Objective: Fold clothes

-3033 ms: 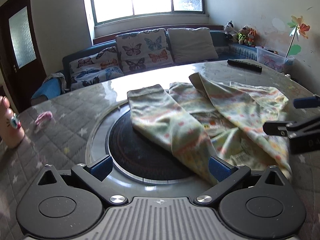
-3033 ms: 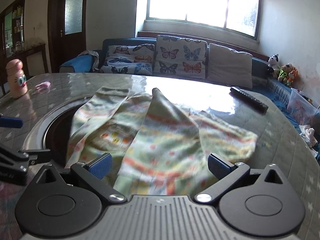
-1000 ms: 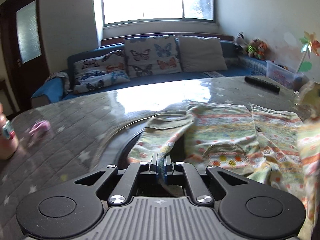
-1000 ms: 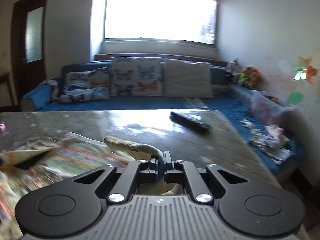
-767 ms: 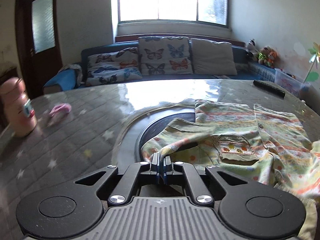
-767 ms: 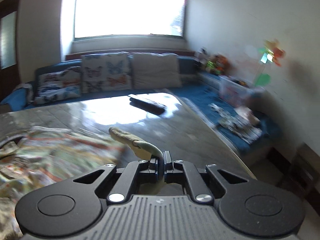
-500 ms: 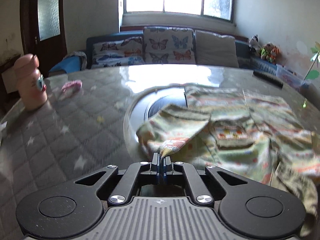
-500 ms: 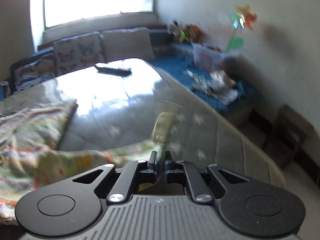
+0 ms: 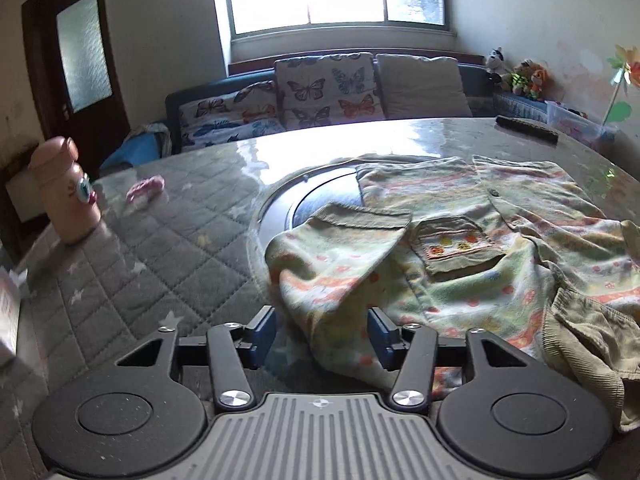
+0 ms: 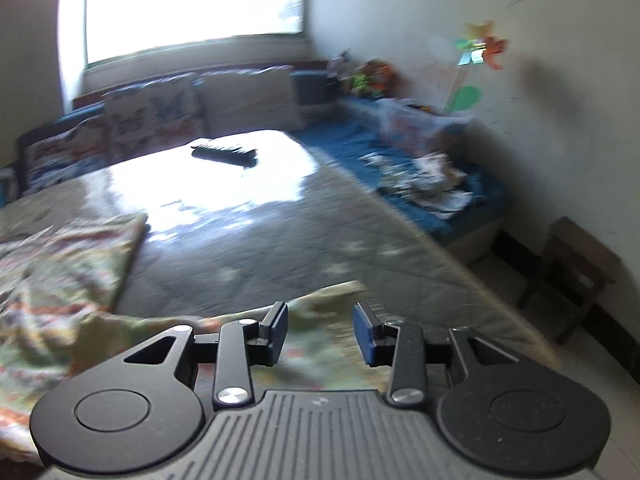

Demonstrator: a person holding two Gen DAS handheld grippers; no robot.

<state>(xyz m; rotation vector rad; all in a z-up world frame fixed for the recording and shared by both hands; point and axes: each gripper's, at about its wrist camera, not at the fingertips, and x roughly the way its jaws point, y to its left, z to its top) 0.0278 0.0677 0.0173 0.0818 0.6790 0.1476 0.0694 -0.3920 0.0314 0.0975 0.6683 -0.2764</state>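
Your left claw point(image 9: 322, 334) stands wide, jaws apart, gripping nothing; a fold of the shirt point(image 9: 460, 240) lies loose between the pads. Your right claw point(image 10: 320, 332) is likewise wide, cloth under it, released. The shirt spreads front-up on the table point(image 9: 168, 240), filling centre and right of the left view, pocket point(image 9: 456, 248) showing, left sleeve point(image 9: 344, 248) doubled inward. Long axis runs away toward the window. Left claw is nearer that sleeve. Right view blurred; the near hem is cut off behind both claws.
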